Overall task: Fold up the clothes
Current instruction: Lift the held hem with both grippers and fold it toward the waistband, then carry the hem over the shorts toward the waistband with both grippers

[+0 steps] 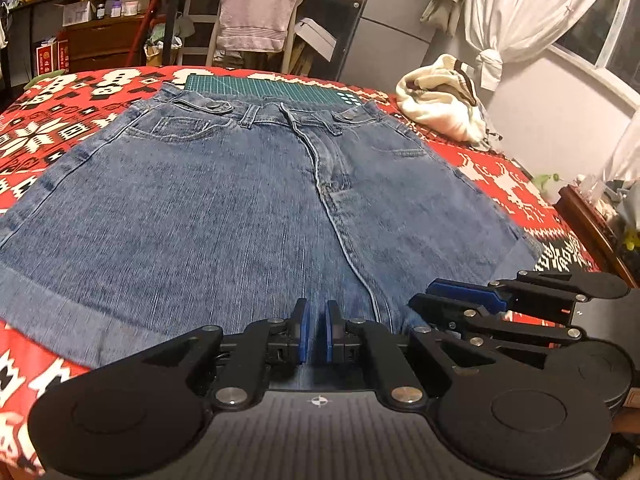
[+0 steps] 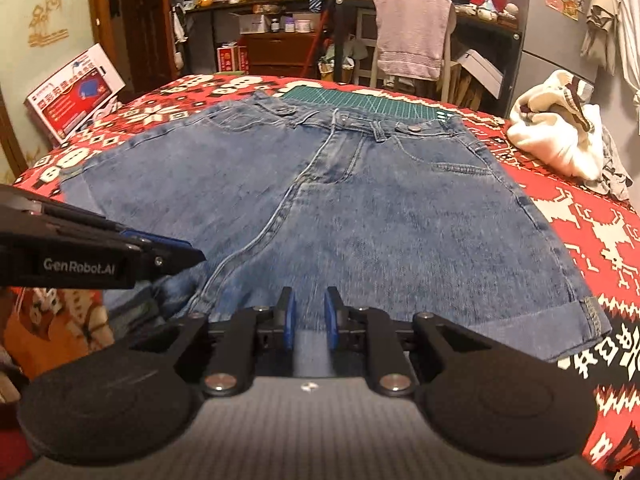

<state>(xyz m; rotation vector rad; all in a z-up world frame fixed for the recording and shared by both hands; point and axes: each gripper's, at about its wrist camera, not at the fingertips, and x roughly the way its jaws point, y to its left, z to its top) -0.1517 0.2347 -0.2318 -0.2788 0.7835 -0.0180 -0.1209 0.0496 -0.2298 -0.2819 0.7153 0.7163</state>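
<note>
Blue denim shorts (image 1: 240, 200) lie flat, front up, on a red patterned tablecloth (image 1: 60, 128), with the waistband at the far side. In the left wrist view my left gripper (image 1: 316, 330) is at the near hem by the crotch seam. Its blue pads are close together with denim between them. My right gripper (image 1: 430, 294) comes in from the right, just beside it. In the right wrist view my right gripper (image 2: 310, 316) pinches the near hem of the shorts (image 2: 380, 220), pads narrow with denim between. The left gripper (image 2: 192, 254) sits at the left over bunched denim.
A green cutting mat (image 1: 272, 90) lies under the waistband. A cream garment (image 2: 560, 140) is heaped at the table's far right. A chair with a pink towel (image 2: 412, 36) stands behind the table, and a red-and-white box (image 2: 72, 92) leans at the left wall.
</note>
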